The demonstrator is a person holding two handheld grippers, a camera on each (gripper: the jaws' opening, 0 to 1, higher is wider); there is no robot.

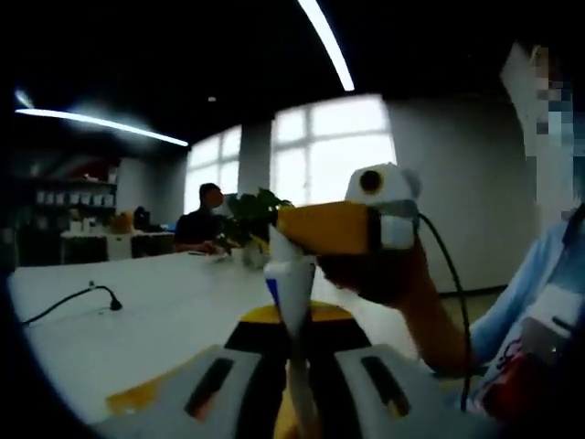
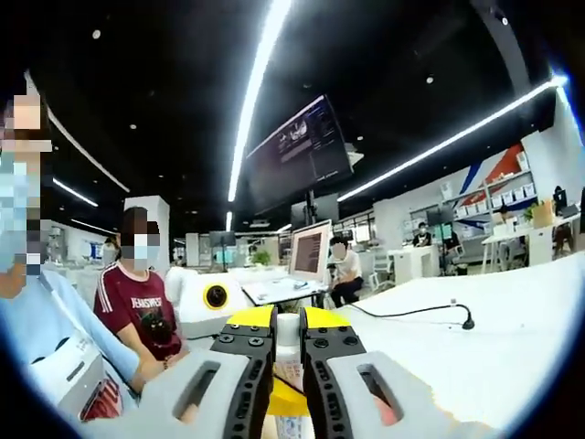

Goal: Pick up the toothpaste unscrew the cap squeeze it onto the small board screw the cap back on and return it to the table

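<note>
Toothpaste held in mid-air: slip risk at the cap

Toothpaste tube (image 1: 291, 291) stands clamped in the left tongs (image 1: 294, 352) above the desk (image 1: 137, 320). The right tongs (image 2: 279, 352) close on its top end, likely the cap. Twisting could bend the soft tube or drop it.

On the white table (image 2: 512, 338): one toothpaste tube (image 1: 291, 283), one black cable (image 2: 420, 314), one laptop (image 2: 309, 251), one potted plant (image 1: 251, 219).

toothpaste (image 1: 291, 285) upright between tools, table (image 1: 137, 338) beneath
</note>
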